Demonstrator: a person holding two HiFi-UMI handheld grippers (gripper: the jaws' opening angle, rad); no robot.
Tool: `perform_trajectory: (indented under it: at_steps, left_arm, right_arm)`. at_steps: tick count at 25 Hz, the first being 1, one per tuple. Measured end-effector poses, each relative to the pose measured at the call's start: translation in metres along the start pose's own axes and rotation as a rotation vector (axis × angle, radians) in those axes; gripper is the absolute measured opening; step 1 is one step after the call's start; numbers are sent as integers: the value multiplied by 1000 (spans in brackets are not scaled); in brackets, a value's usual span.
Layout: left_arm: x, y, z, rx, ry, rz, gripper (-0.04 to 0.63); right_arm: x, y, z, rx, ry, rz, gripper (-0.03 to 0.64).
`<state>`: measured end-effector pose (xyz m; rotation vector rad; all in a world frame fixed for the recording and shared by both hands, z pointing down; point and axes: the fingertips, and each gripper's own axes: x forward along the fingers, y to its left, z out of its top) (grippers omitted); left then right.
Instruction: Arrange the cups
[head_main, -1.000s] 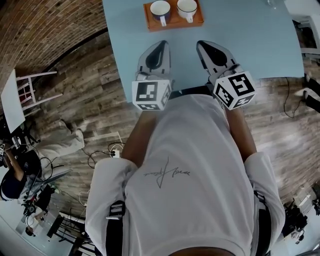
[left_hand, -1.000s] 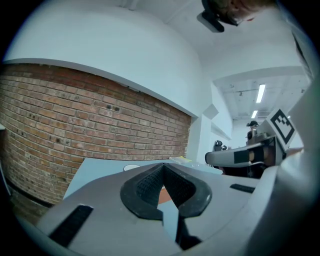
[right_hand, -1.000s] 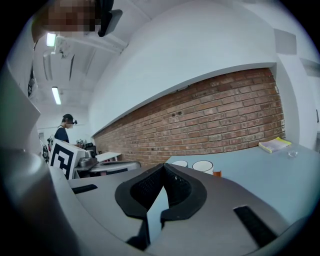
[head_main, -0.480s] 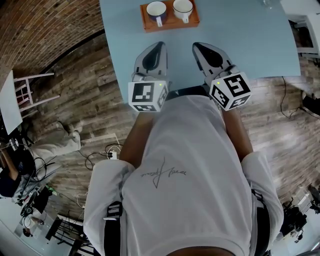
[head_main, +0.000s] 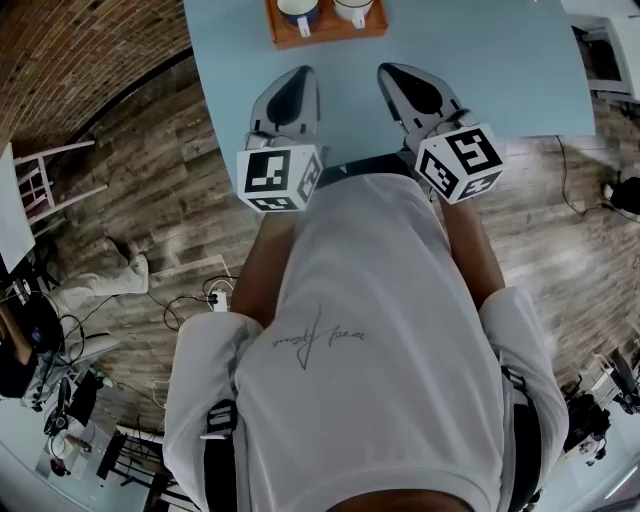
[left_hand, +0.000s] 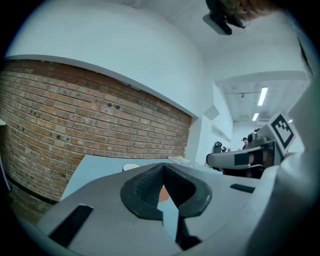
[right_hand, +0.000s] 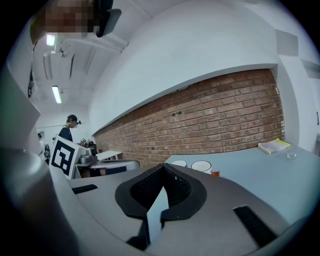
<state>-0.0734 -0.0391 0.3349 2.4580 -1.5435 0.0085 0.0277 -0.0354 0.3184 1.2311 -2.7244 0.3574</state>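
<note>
Left gripper (head_main: 299, 72) and right gripper (head_main: 386, 69), jaws shut and empty, hover short of two cups (head_main: 297, 9) paired on a tray (head_main: 325, 35): arranged, or awaiting arranging.

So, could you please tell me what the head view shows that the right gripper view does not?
Only the head view shows the person's white shirt and the wooden floor. Only the right gripper view shows a yellowish book and a small glass at the table's far end, plus the ceiling lights. Both show the blue table, the white cups, the orange tray and the right gripper, its jaws shut on nothing.
</note>
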Motion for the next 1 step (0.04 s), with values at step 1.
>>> perform_trajectory:
  at_steps: [1]
  left_arm:
    - [1,4,4,5,-7,6,8]
  right_arm:
    - [4,0,3,-5,-4,9,18]
